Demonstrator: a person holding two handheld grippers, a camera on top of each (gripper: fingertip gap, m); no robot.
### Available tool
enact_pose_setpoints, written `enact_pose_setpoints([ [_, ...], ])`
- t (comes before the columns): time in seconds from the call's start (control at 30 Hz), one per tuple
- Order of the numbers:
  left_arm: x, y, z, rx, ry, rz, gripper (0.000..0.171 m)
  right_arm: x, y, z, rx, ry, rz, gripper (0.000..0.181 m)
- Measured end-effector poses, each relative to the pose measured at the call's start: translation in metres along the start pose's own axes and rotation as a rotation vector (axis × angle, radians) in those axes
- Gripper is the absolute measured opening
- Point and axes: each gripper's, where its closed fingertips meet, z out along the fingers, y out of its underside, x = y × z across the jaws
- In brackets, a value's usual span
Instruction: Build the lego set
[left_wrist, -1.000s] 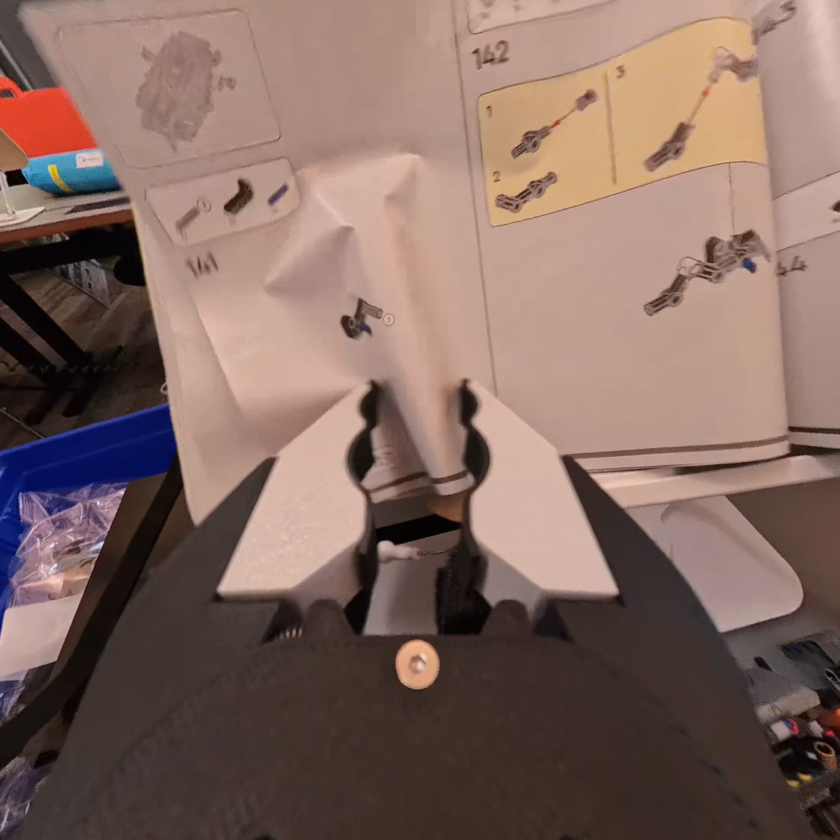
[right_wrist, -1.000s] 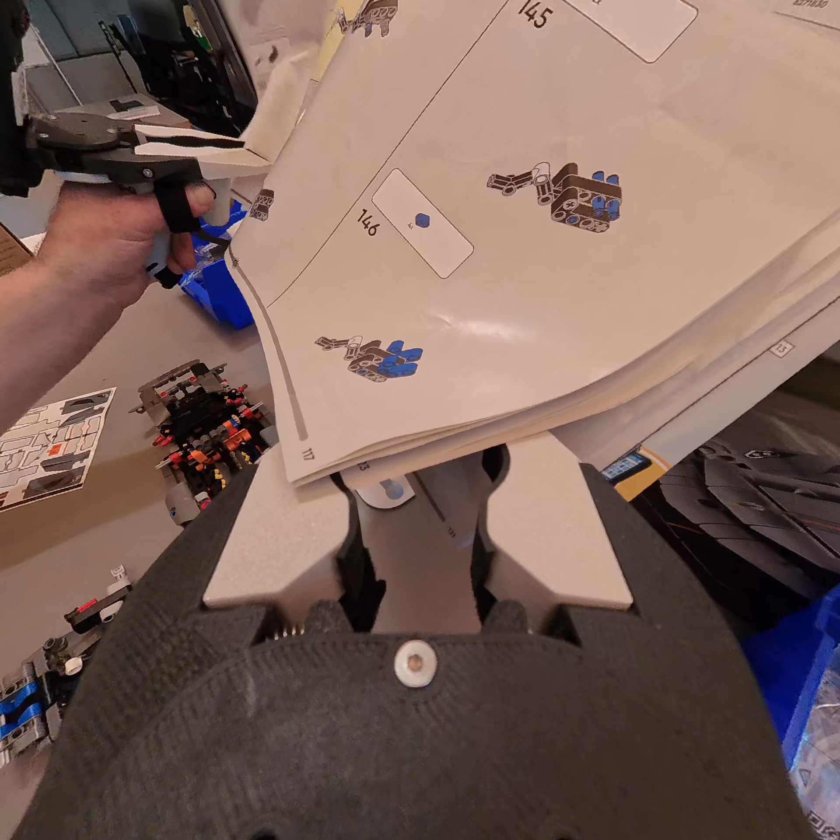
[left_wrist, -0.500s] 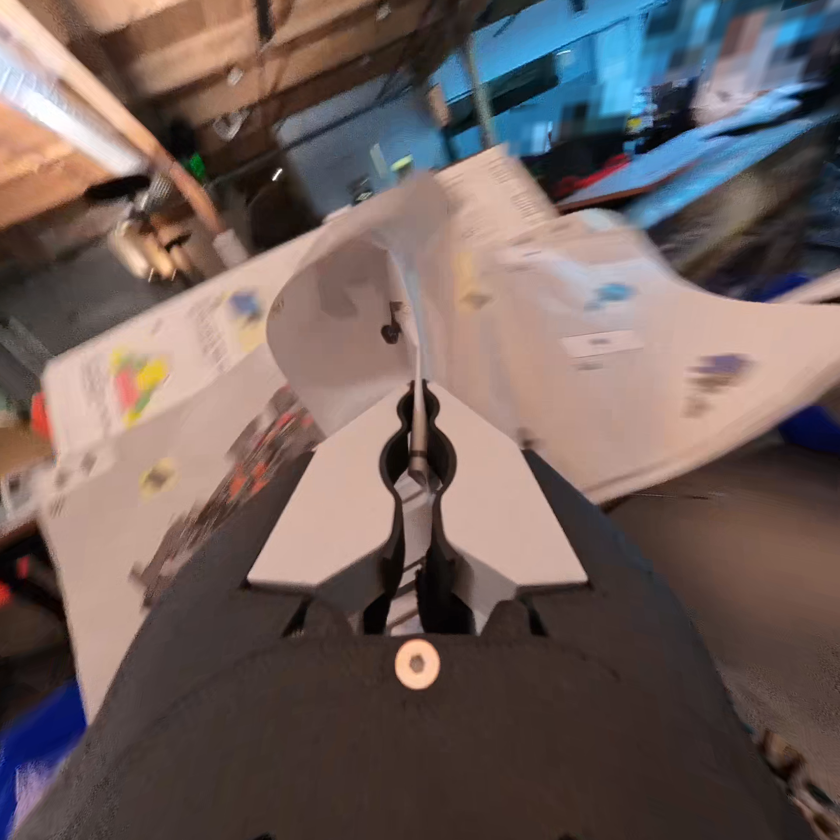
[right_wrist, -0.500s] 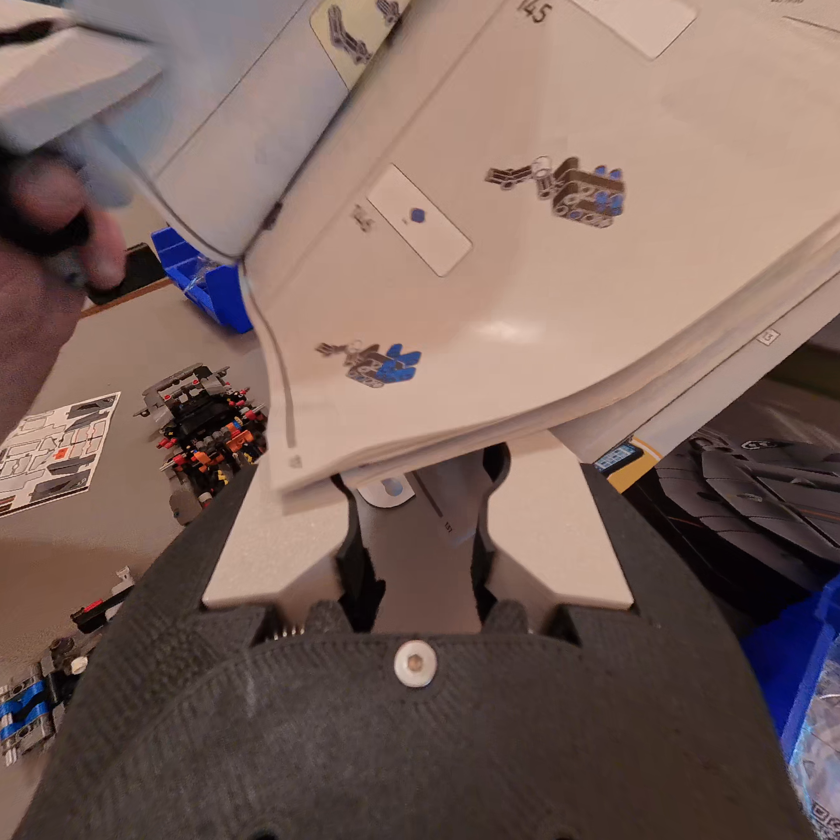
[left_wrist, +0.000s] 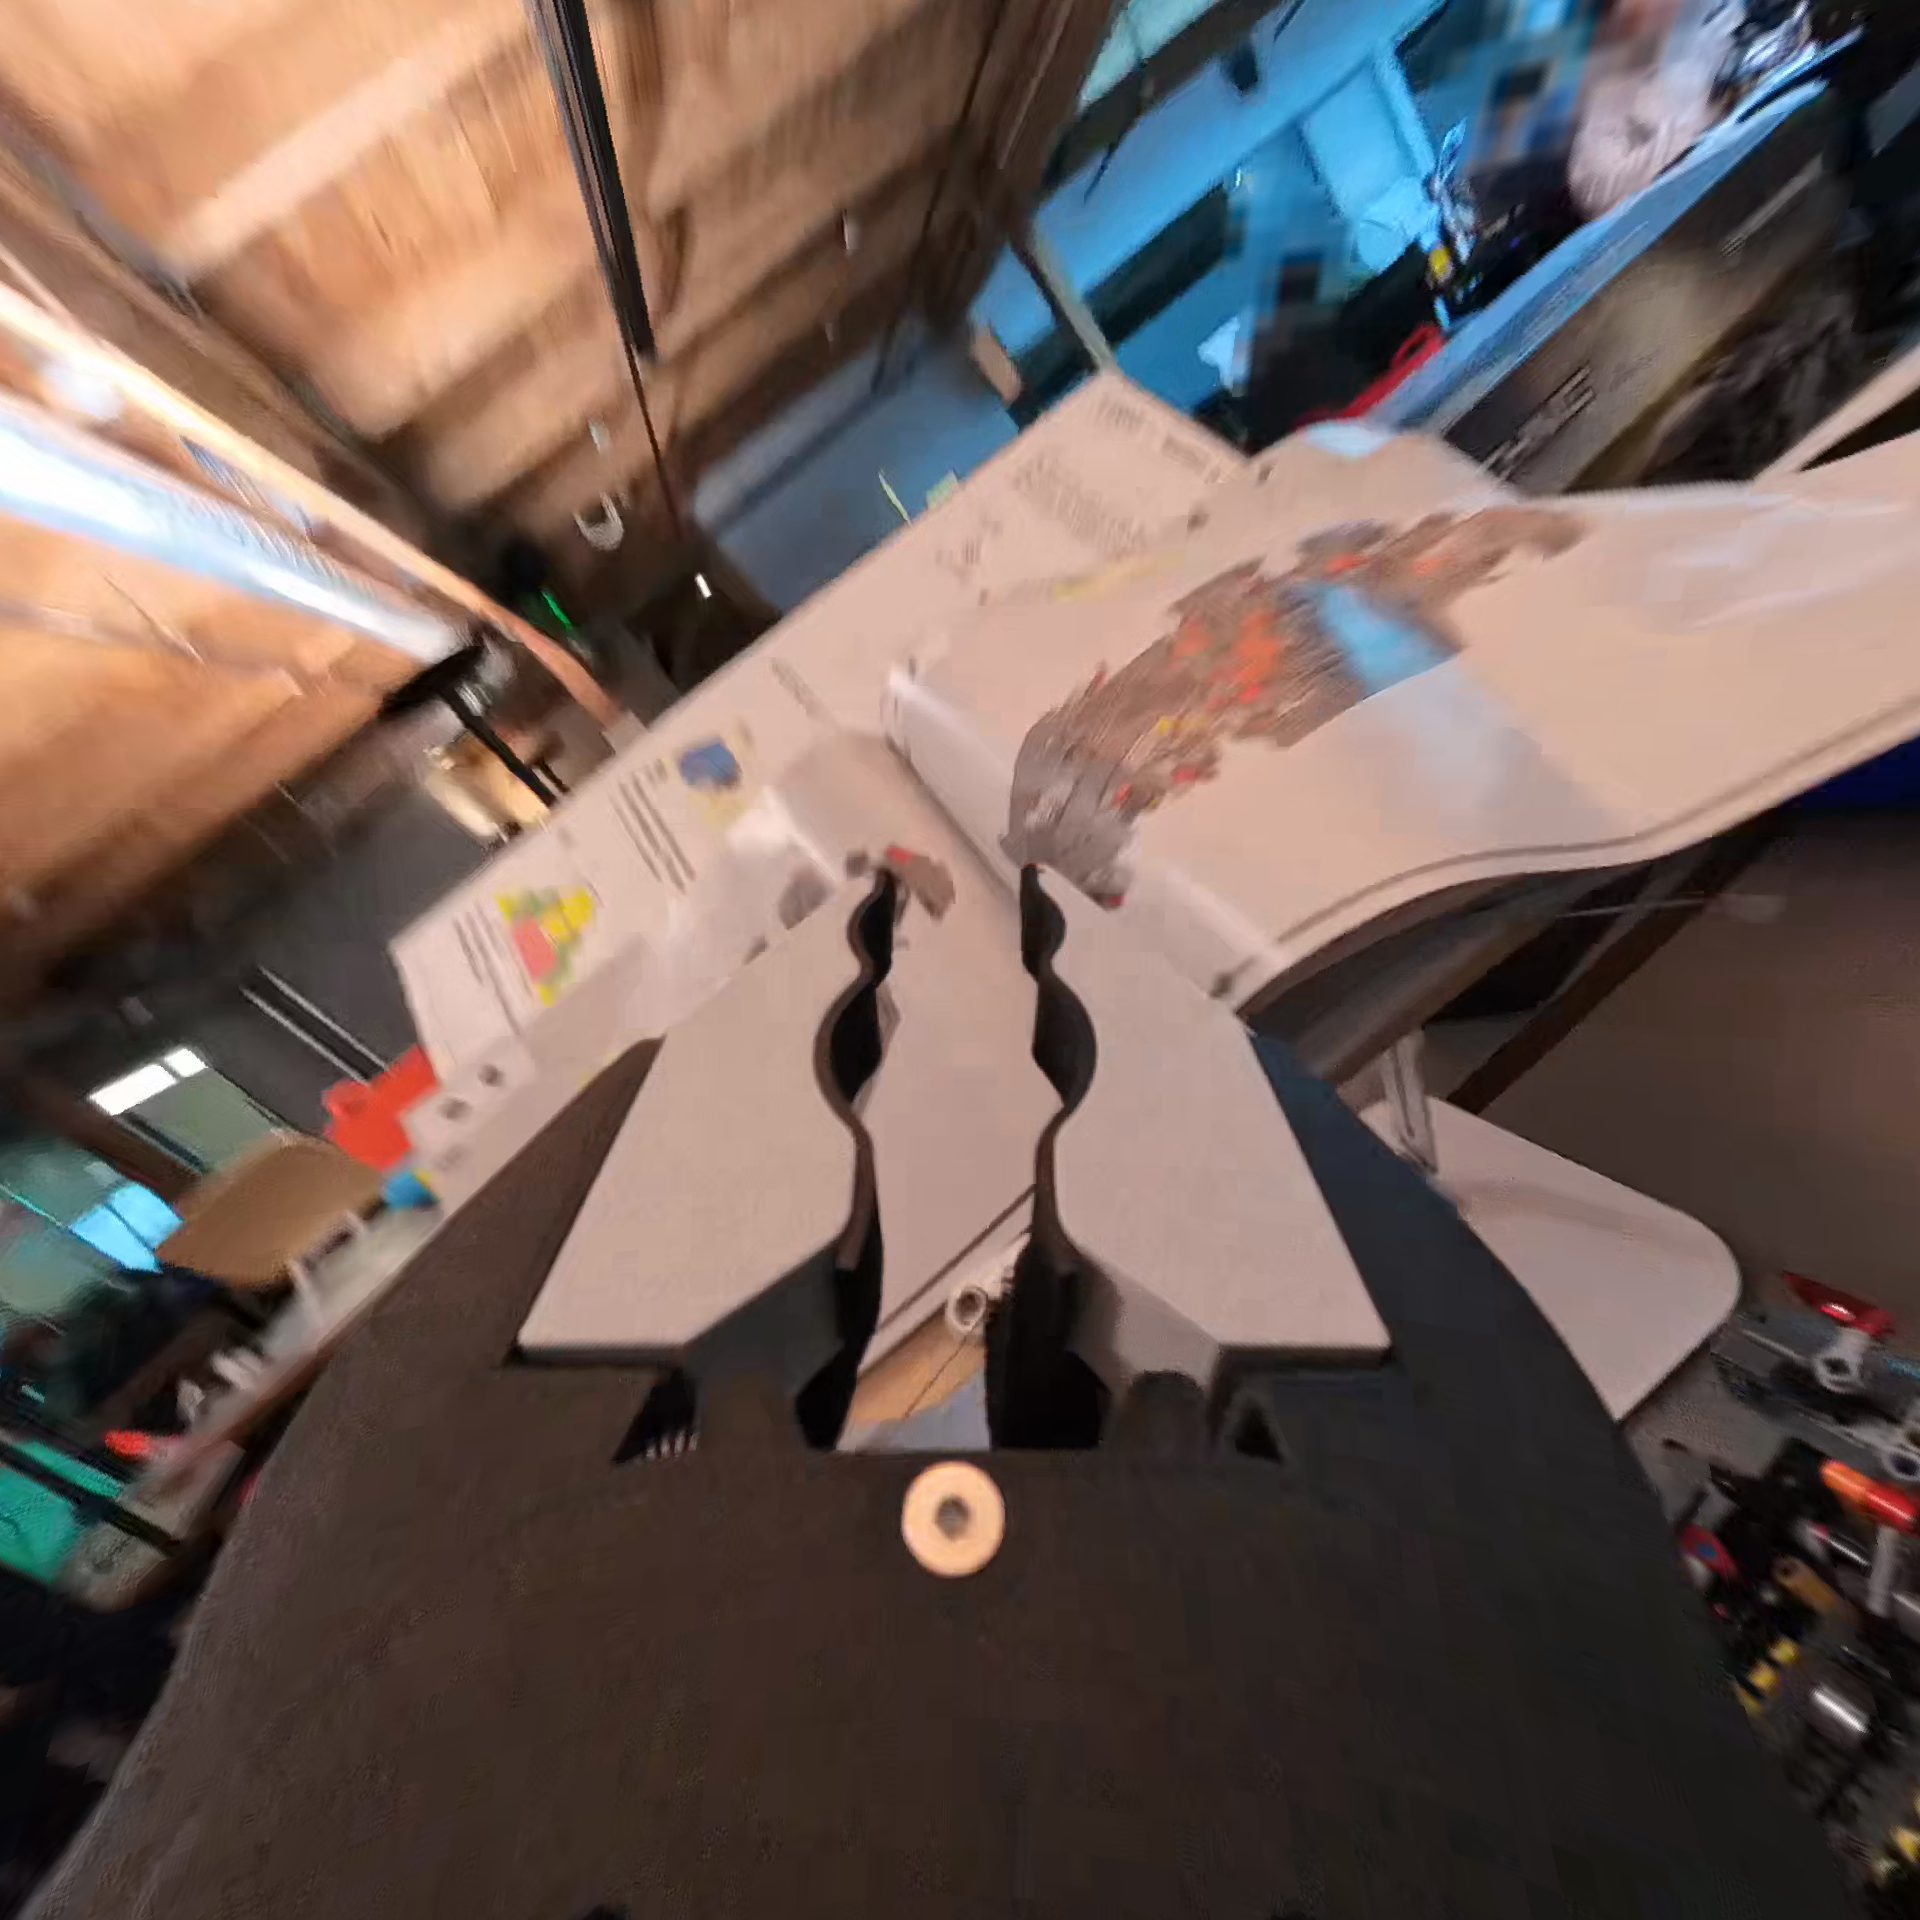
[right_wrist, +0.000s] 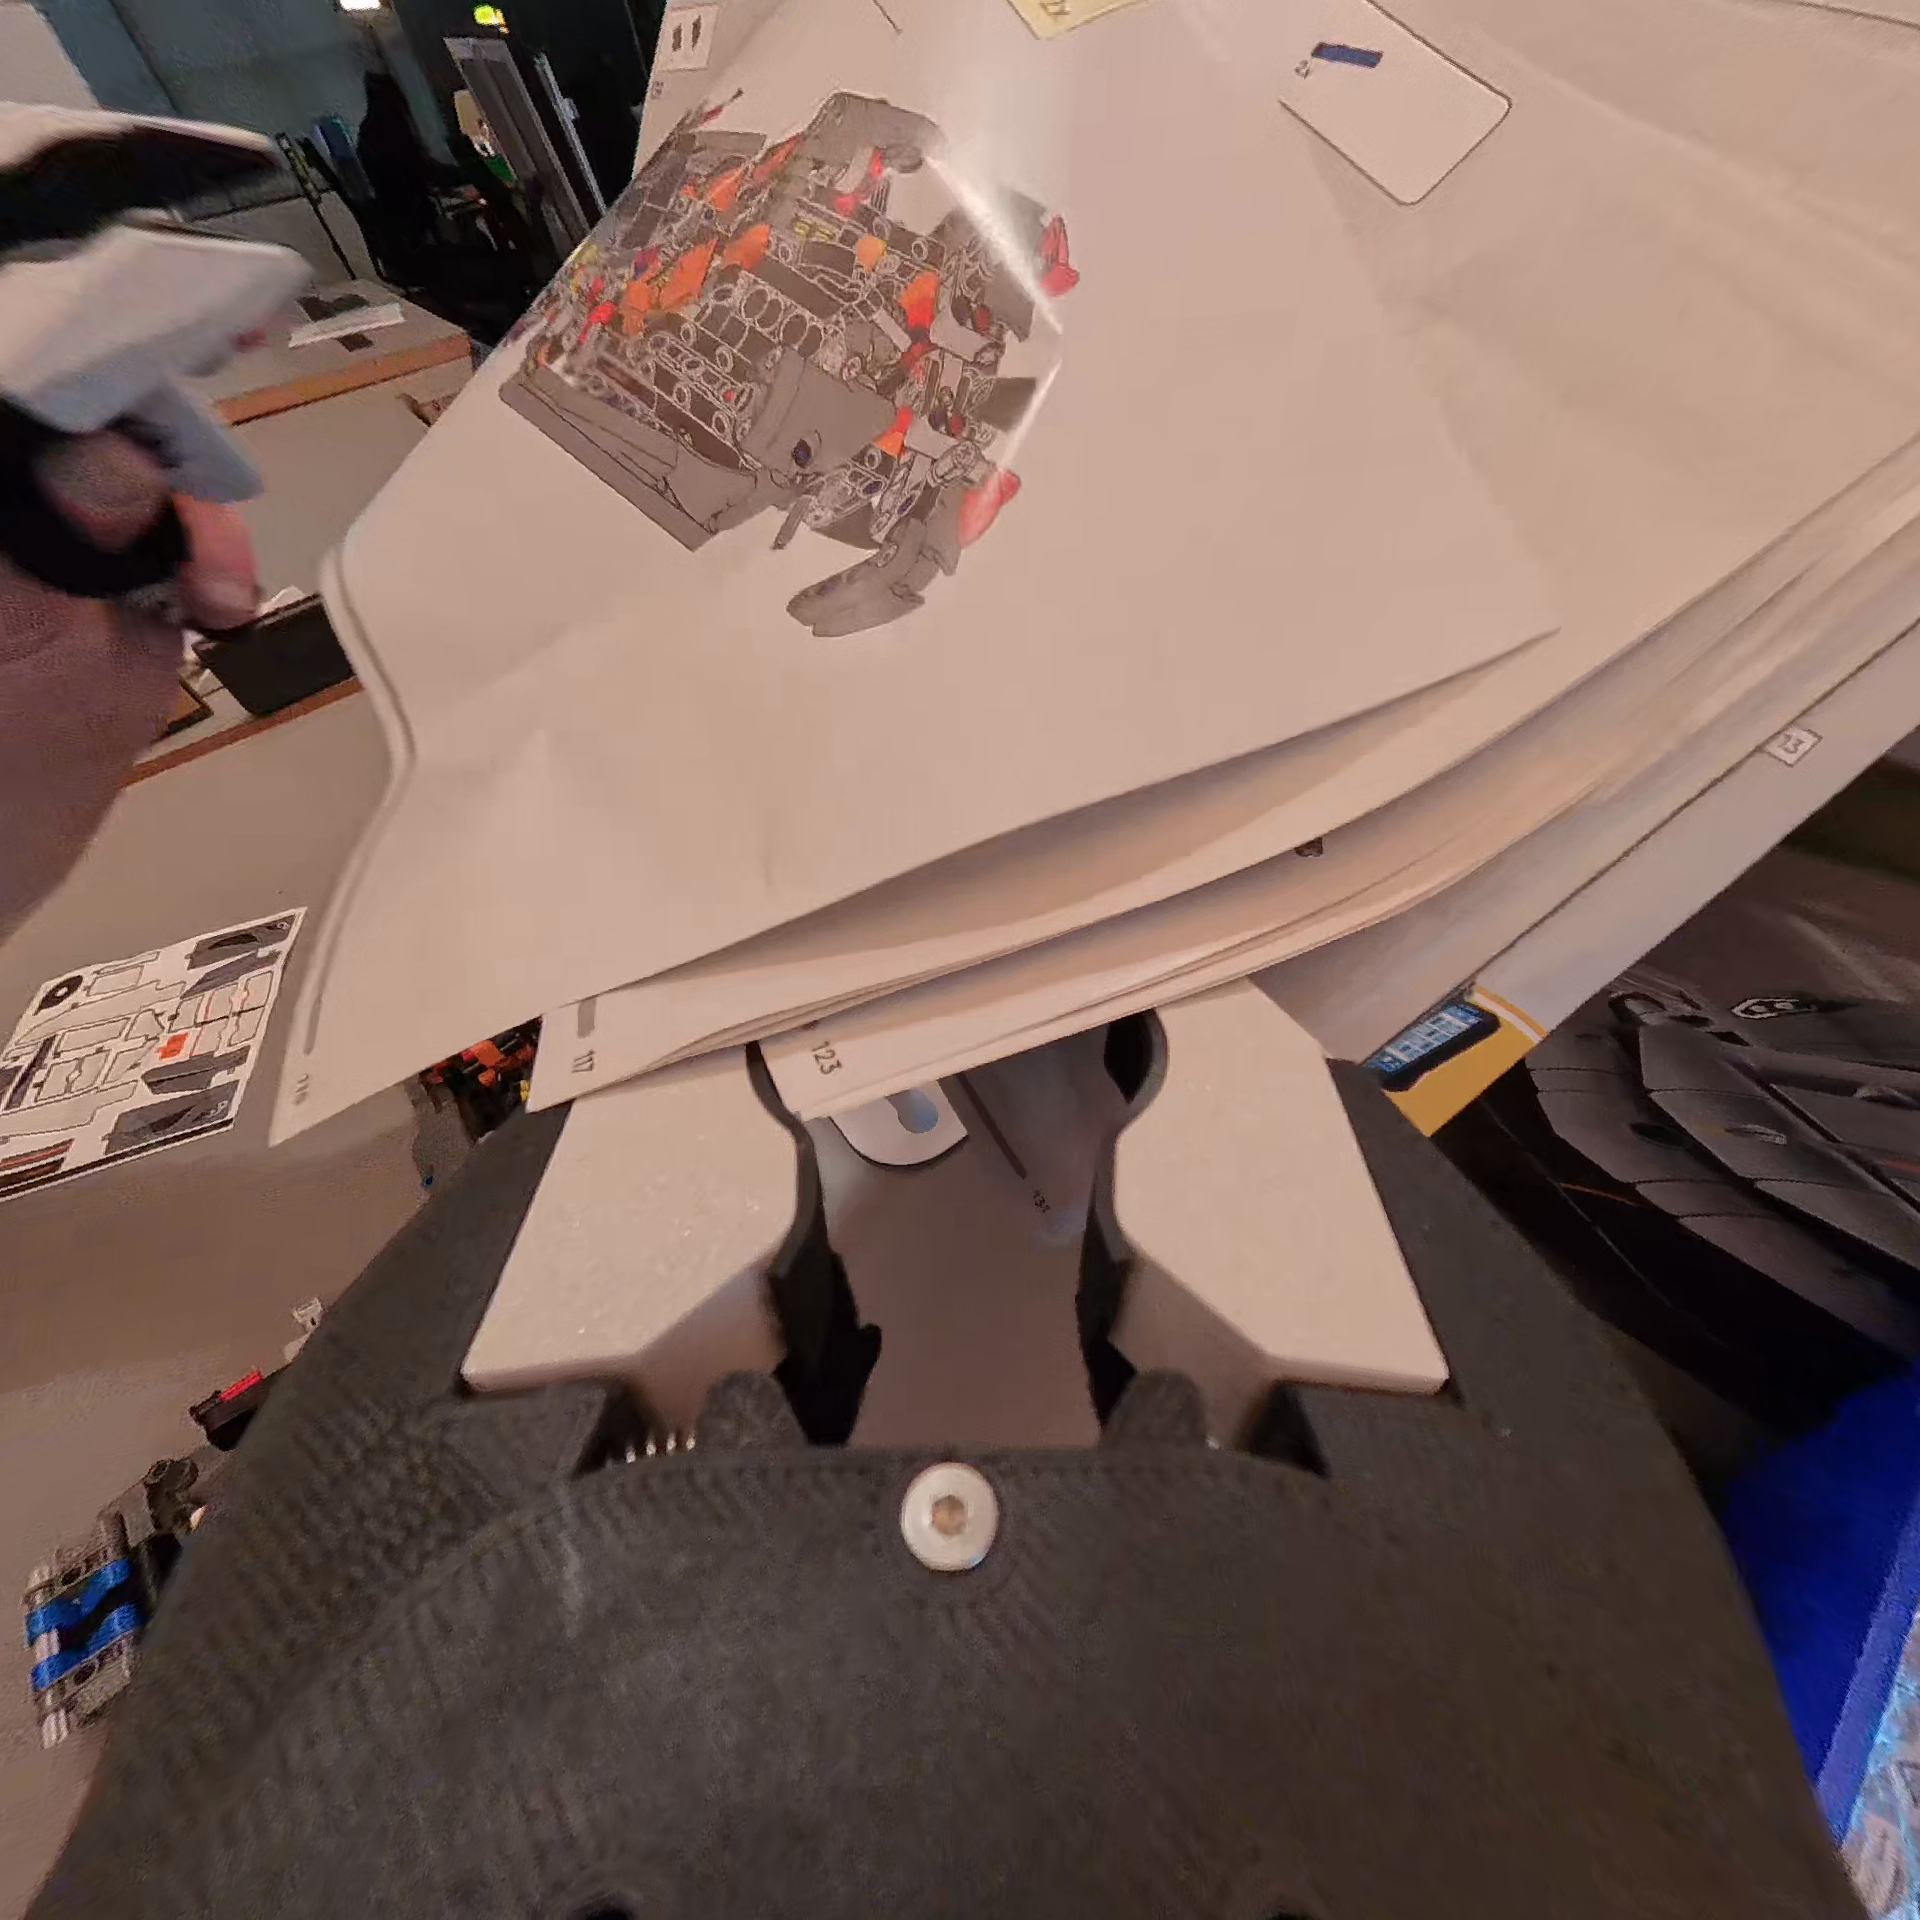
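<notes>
The manual fills the upper half of the right wrist view, propped open with a drawing of a large grey and orange assembly on the top page; in the left wrist view it slants across the centre and right. The build looks partly done, as far as these views show: a blue and grey sub-assembly lies at the lower left edge of the right wrist view, part of an orange and black assembly peeks out under the page edge left of centre, a sticker sheet lies flat at the left, and loose parts are scattered at the lower right of the left wrist view. Much seems left, and this moment is page-finding, not joining. The left gripper has its jaws spread with nothing between them, tips near the page. The right gripper has its jaws apart under the stacked page edges; the tips are hidden by paper, so I cannot tell whether they bear on it. Compared with half a second ago, the left gripper has let go of the sheet it was pinching, that sheet has fallen over, and the open spread now shows the large assembly instead of the small blue-piece steps.
</notes>
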Motion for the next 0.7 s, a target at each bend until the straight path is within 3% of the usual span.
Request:
enact_pose_setpoints([
  [0.1, 0.023, 0.017, 0.036, -0.072, 0.111, -0.047, 0.022, -0.001, 0.002, 0.001, -0.008, 0.004, -0.005, 0.053],
  [0.2, 0.084, 0.039, 0.063, -0.250, 0.303, -0.029, 0.017, 0.001, 0.001, 0.000, -0.004, 0.009, 0.001, 0.052],
  [0.37, 0.117, 0.032, 0.069, -0.215, 0.324, 0.071, 0.021, 0.006, -0.001, -0.004, 0.004, 0.012, 0.001, 0.053],
  [0.57, 0.093, 0.020, 0.053, -0.130, 0.246, 0.065, 0.026, 0.007, 0.000, -0.005, 0.018, -0.006, 0.006, 0.051],
  [0.63, 0.061, 0.022, 0.046, -0.133, 0.122, 0.061, 0.029, 0.006, 0.000, -0.005, 0.021, -0.009, 0.008, 0.052],
  [0.7, 0.021, 0.041, 0.041, -0.181, 0.018, -0.016, 0.038, 0.006, 0.001, -0.005, 0.018, -0.009, 0.005, 0.052],
])
